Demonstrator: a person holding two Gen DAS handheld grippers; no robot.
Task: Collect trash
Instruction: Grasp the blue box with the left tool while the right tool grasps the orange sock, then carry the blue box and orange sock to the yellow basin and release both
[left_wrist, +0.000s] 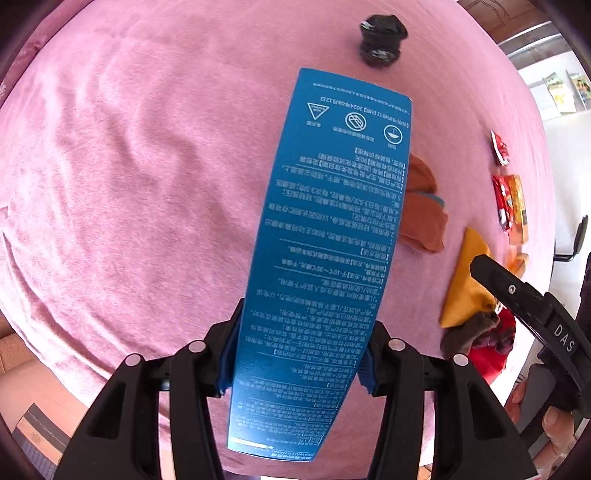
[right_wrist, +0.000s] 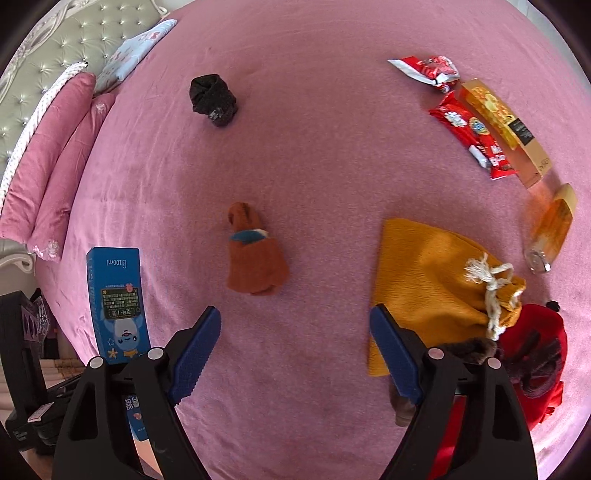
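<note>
Trash on a pink bed (right_wrist: 314, 155): a blue box (left_wrist: 321, 258) stands clamped lengthwise between the blue pads of the left gripper (left_wrist: 295, 365), raised above the sheet, its printed face toward the camera and its far end reaching toward a black sock ball (left_wrist: 382, 40). Left of the box the bedding lies open and bare up to the mattress edge; right of it a brown sock (left_wrist: 421, 210) peeks out, then a yellow pouch (left_wrist: 465, 280), and red and orange wrappers (left_wrist: 511, 206) line the bed's right edge.

From the right wrist, pillows (right_wrist: 51, 166) and a tufted headboard (right_wrist: 55, 48) close off the far left, and the blue box shows at lower left past the mattress edge. The right gripper (right_wrist: 295, 350) hangs over bare sheet with its jaws wide apart and nothing between them. Beyond its fingers the brown sock lies alone in open space, the black sock ball farther up. The yellow pouch lies just beside the right finger, touching a red garment (right_wrist: 532, 365). Wrappers and a clear bottle (right_wrist: 550, 229) crowd the right edge.
</note>
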